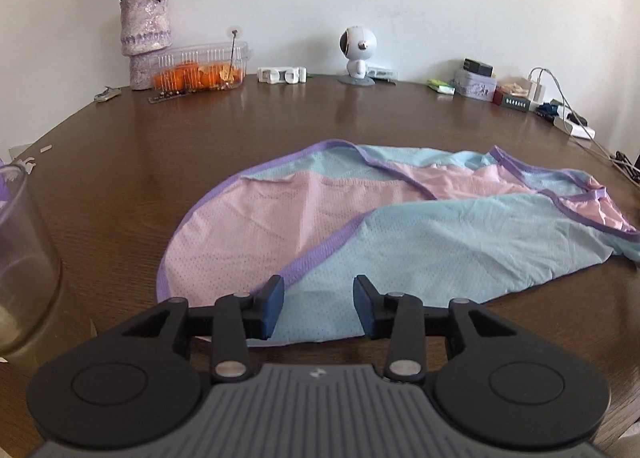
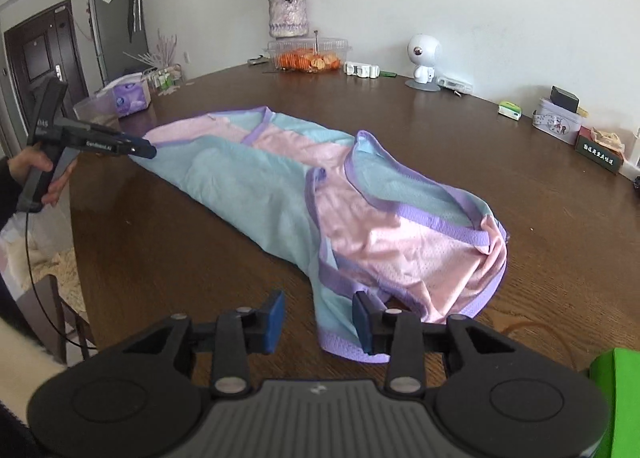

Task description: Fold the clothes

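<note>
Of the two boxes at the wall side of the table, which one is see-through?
The plastic box holding oranges, beside the flower vase; the tin box is opaque, with a printed pattern.

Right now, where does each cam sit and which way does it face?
Left wrist: on the left gripper, jaws apart at the near hem of the garment, looking down across the table to the wall, vase and white figure; only its own jaws show.
Right wrist: on the right gripper, jaws apart at the garment's strap end, looking along it toward the door; a hand holding the left gripper shows at far left.
Shared: garment, table, vase, fruit box, white figure.
</note>
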